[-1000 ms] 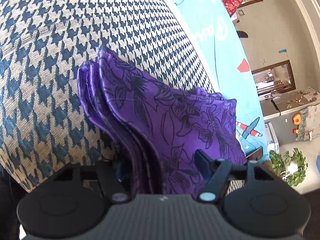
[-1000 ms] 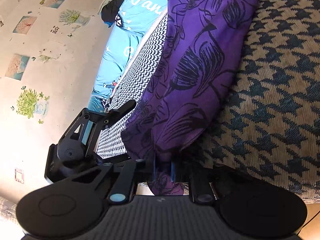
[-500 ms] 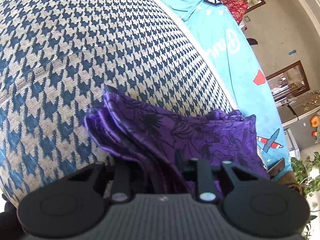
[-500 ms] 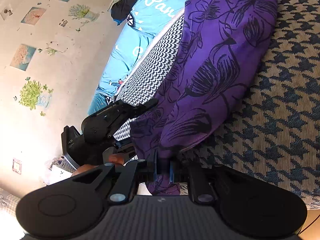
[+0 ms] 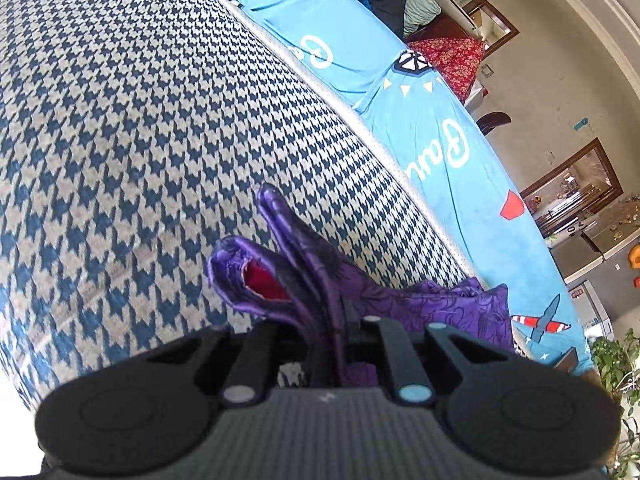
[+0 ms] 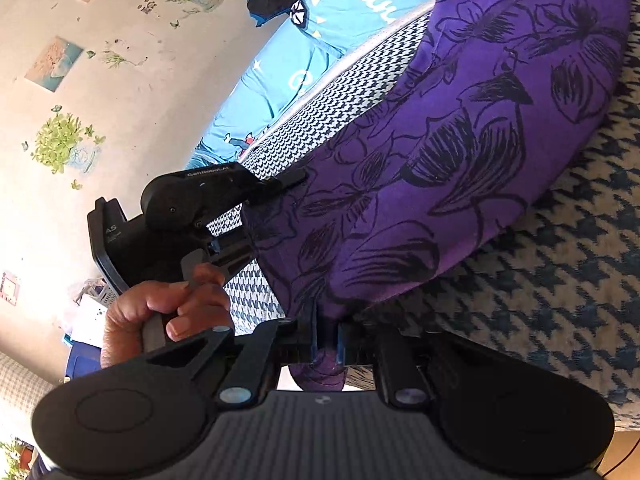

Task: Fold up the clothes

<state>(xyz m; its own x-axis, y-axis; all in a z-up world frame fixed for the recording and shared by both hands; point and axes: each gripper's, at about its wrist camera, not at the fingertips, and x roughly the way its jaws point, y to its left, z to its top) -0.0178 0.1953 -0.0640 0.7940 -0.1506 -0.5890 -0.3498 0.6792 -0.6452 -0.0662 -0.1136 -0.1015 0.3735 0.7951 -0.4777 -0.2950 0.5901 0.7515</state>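
A purple garment with black flower outlines [image 6: 460, 152] lies bunched on a houndstooth bed cover [image 5: 140, 120]. My left gripper [image 5: 338, 330] is shut on a stack of its layered edges [image 5: 304, 264], which stand up in front of the fingers; a red lining shows inside one fold. My right gripper [image 6: 326, 340] is shut on another end of the same garment, with the cloth rising away from its fingers. In the right wrist view the left gripper [image 6: 280, 184] sits at the far end of the cloth, with a person's hand [image 6: 160, 312] on its grip.
A light blue sheet with white lettering [image 5: 440, 152] runs beside the houndstooth cover. Dark and red clothes [image 5: 444, 56] lie at its far end. A wall with picture stickers [image 6: 72, 92] lies beyond the bed. Shelves and a plant [image 5: 616, 360] stand to the right.
The left gripper has shut on the layered purple edges and pulled them into a narrow upright bunch. The right gripper stays shut on the cloth; the two grippers have come closer.
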